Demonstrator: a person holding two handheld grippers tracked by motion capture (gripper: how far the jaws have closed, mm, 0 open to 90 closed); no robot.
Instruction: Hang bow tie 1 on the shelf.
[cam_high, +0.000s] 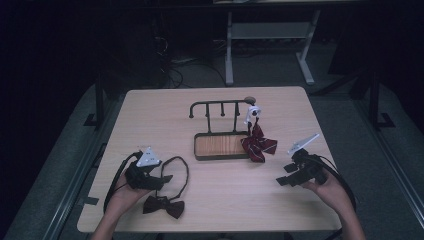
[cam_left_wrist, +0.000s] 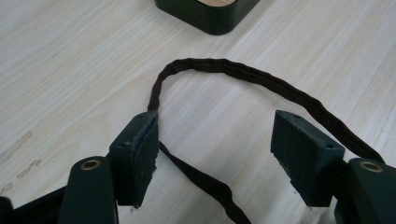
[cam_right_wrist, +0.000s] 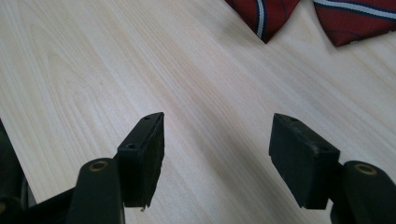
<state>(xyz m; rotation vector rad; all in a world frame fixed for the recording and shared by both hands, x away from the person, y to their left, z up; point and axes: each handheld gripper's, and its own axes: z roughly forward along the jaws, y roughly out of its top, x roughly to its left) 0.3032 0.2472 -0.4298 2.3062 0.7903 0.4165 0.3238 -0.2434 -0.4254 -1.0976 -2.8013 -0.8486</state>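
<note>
Reaching for the dark bow tie's strap (cam_left_wrist: 261, 81) at lower left of the high view, the left gripper (cam_left_wrist: 215, 154) sits low over the counter (cam_high: 220, 200), jaws wide apart, holding nothing. In the left gripper view the strap loops between and past the jaws; the left jaw's tip looks touching or just beside the strap where it bends, but no pinch. Dark bow tie (cam_high: 163, 205) lies flat at lower left of the high view, knot just below the gripper, strap loop curving to the right of it.

Risks, as judgement: closing here may catch only one thin run of strap or miss it, since it lies flat on the wood; lifting by the strap could let the bow swing and snag the rack (cam_high: 220, 107) at centre, or slip.

Red striped bow tie (cam_high: 259, 145) hangs at the rack's right end, draped onto the tray (cam_high: 220, 146) edge.

Right gripper (cam_right_wrist: 217, 154), lower right of the high view, jaws equally wide open, empty, over bare counter; the red tie's tips sit near the top edge of its view, well apart from the jaws.
</note>
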